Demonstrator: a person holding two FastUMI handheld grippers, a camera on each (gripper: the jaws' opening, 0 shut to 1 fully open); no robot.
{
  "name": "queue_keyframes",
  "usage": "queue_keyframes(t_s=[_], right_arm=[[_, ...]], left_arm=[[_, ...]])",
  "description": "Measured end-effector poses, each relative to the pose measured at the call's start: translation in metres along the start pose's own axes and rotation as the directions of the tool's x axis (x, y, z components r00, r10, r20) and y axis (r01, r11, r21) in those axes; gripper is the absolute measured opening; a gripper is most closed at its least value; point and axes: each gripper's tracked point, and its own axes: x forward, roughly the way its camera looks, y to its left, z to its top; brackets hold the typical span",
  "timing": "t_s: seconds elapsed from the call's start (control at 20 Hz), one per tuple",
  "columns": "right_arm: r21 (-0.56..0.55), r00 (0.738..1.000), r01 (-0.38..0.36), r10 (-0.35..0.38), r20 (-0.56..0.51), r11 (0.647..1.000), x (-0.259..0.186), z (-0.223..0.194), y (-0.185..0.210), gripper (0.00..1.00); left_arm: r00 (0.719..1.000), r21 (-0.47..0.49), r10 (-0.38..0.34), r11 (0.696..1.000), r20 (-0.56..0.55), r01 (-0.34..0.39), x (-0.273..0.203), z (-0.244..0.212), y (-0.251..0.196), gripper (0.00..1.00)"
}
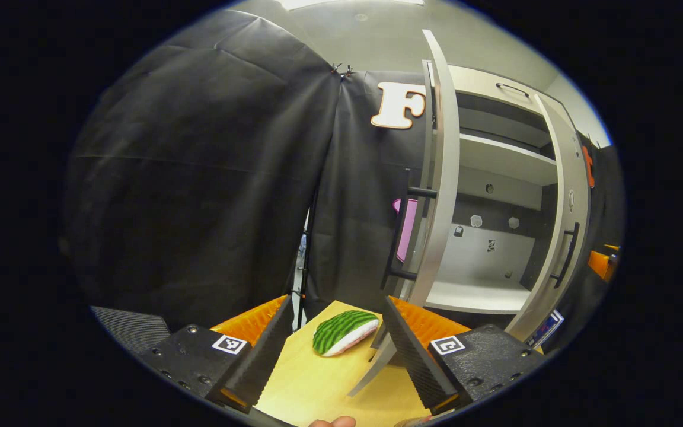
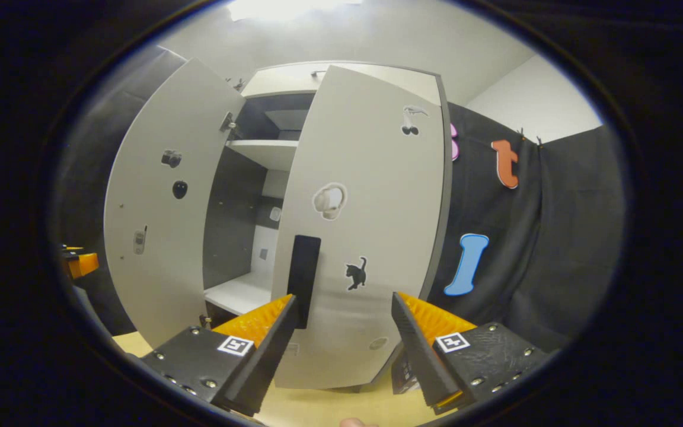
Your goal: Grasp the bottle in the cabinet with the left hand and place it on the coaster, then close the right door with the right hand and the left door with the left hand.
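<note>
Gaping wide with nothing between its fingers, the left gripper (image 1: 332,350) hangs above a pale wooden table (image 1: 318,385). Just past its fingers, on that table, lies a green-striped, melon-patterned pad with a white edge (image 1: 344,332); whether this is the coaster I cannot tell. Beyond the pad stands a grey cabinet (image 1: 490,196), and its left door (image 1: 439,178) is swung out edge-on toward the camera, a dark bar handle (image 1: 398,237) on its outer face. The right door (image 1: 564,219) is also open, with its own dark handle. Between the doors the white bottom shelf (image 1: 475,295) and an upper shelf show, and I can make out no bottle on them; where the bottle is I cannot tell.

The right gripper (image 2: 341,341) is likewise spread apart and empty, its fingers either side of the lower front of the right door (image 2: 365,237), which stands close ahead, partly swung. A dark handle (image 2: 304,279) sits just above the left finger, not touched as far as I can see. Small stickers dot the door, a black cat (image 2: 355,274) among them. The left door (image 2: 163,219) stands open farther off.
</note>
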Motion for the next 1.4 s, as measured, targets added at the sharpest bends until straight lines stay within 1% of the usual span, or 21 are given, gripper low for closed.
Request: queue_keyframes(t_s=[0.05,0.1,0.15,0.25,0.3,0.55,0.6,0.65,0.7,0.8,0.85,0.9,0.95,1.0,1.05,1.1,1.25,1.4], right_arm=[[0.001,1.0,0.006,-0.006,-0.002,1.0,0.0,-0.001,0.0,0.94],[0.002,1.0,0.011,-0.011,-0.004,1.0,0.001,-0.001,-0.001,0.96],[0.001,1.0,0.015,-0.015,-0.005,1.0,0.001,-0.002,-0.001,0.93],[-0.003,1.0,0.023,-0.023,-0.009,1.0,0.003,-0.004,-0.002,0.93],[-0.006,1.0,0.027,-0.027,-0.01,1.0,0.005,-0.004,-0.003,0.96],[-0.008,0.999,0.032,-0.032,-0.02,0.999,0.01,-0.007,0.0,0.96],[-0.01,0.999,0.033,-0.033,-0.021,0.999,0.011,-0.007,0.0,0.93],[-0.012,0.999,0.034,-0.034,-0.021,0.999,0.012,-0.007,0.0,0.93],[-0.015,0.999,0.036,-0.037,-0.022,0.999,0.013,-0.008,-0.001,0.96],[-0.02,0.999,0.04,-0.04,-0.026,0.999,0.013,-0.011,-0.001,0.96],[-0.019,0.999,0.04,-0.04,-0.03,0.999,0.013,-0.012,-0.002,0.93],[-0.018,0.999,0.04,-0.04,-0.033,0.999,0.013,-0.013,-0.002,0.96],[-0.015,0.999,0.041,-0.041,-0.034,0.999,0.013,-0.014,-0.003,0.96],[-0.012,0.999,0.041,-0.041,-0.034,0.999,0.014,-0.014,-0.003,0.96],[-0.008,0.999,0.041,-0.041,-0.033,0.999,0.014,-0.015,-0.003,0.96],[-0.004,0.999,0.042,-0.042,-0.032,0.999,0.014,-0.014,-0.003,0.96],[-0.002,0.999,0.042,-0.042,-0.033,0.999,0.013,-0.016,-0.003,0.96],[-0.009,0.998,0.044,-0.044,-0.039,0.999,0.012,-0.019,-0.005,0.96]], left_arm=[[1.0,-0.001,-0.006,1.0,-0.003,0.006,0.002,0.0,-0.001,0.93],[1.0,-0.001,-0.011,1.0,-0.005,0.011,0.004,-0.002,-0.002,0.93],[1.0,0.0,-0.015,1.0,-0.006,0.015,0.006,-0.002,-0.003,0.93],[1.0,0.0,-0.022,1.0,-0.01,0.022,0.011,-0.003,-0.005,0.93],[1.0,0.0,-0.026,1.0,-0.013,0.026,0.013,-0.003,-0.006,0.97],[0.999,0.005,-0.037,0.999,-0.021,0.037,0.022,-0.004,-0.009,0.97],[0.999,0.005,-0.039,0.999,-0.023,0.039,0.022,-0.005,-0.009,0.97],[0.999,0.005,-0.042,0.999,-0.024,0.042,0.023,-0.005,-0.01,0.97],[0.999,0.009,-0.038,0.999,-0.024,0.039,0.024,-0.006,-0.009,0.97],[0.999,0.013,-0.039,0.999,-0.028,0.04,0.026,-0.006,-0.01,0.97],[0.998,0.012,-0.046,0.999,-0.031,0.046,0.027,-0.007,-0.011,0.93],[0.998,0.014,-0.053,0.998,-0.033,0.053,0.026,-0.007,-0.012,0.96],[0.998,0.021,-0.061,0.998,-0.036,0.061,0.026,-0.009,-0.013,0.96],[0.997,0.03,-0.068,0.997,-0.036,0.069,0.026,-0.009,-0.013,0.96],[0.997,0.041,-0.073,0.996,-0.034,0.074,0.026,-0.009,-0.014,0.91],[0.997,0.051,-0.076,0.996,-0.029,0.078,0.026,-0.008,-0.016,0.95],[0.996,0.062,-0.082,0.995,-0.024,0.084,0.025,-0.008,-0.017,0.95],[0.996,0.03,-0.083,0.996,-0.02,0.084,0.025,-0.009,-0.017,0.95]])
